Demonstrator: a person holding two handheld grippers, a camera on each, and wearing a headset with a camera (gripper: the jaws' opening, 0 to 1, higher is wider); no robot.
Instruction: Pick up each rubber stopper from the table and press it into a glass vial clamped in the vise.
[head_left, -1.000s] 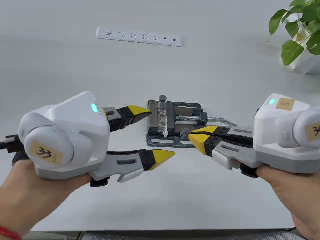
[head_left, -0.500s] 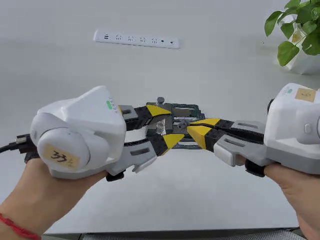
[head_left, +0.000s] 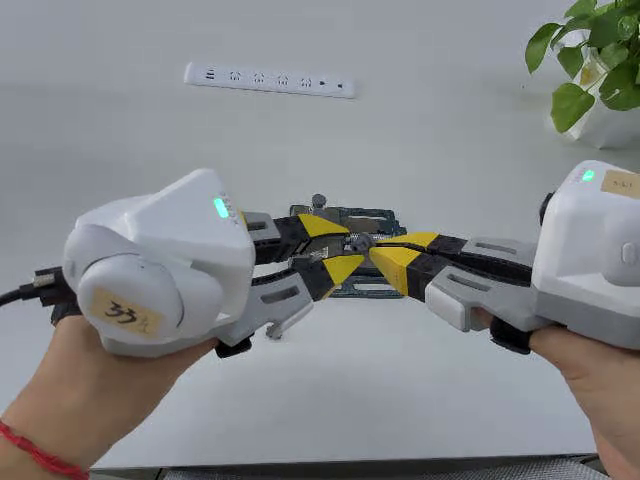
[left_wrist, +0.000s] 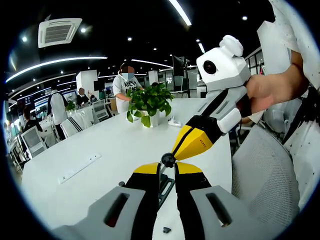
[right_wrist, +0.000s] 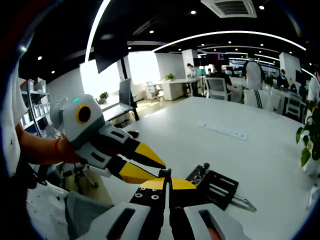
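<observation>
The dark vise (head_left: 375, 215) stands mid-table, mostly covered by both grippers; the glass vial in it is hidden. My left gripper (head_left: 338, 245) hovers over the vise's left part, its yellow-tipped jaws a narrow gap apart with nothing seen between them. In the left gripper view the vise (left_wrist: 165, 187) shows below that gap (left_wrist: 168, 168). My right gripper (head_left: 382, 255) comes in from the right, shut, tip almost touching the left jaws. A small dark rubber stopper (right_wrist: 166, 174) sits pinched at its tip, also seen as the stopper (left_wrist: 168, 160) in the left gripper view.
A white power strip (head_left: 270, 78) lies at the table's far side. A potted plant (head_left: 590, 60) stands at the far right corner. A small dark object (left_wrist: 166, 230) lies on the table under the left gripper. People and office chairs are in the background.
My left gripper moved right over the vise and its jaws narrowed from wide apart to a small gap. The right gripper shifted left until both tips nearly meet.
</observation>
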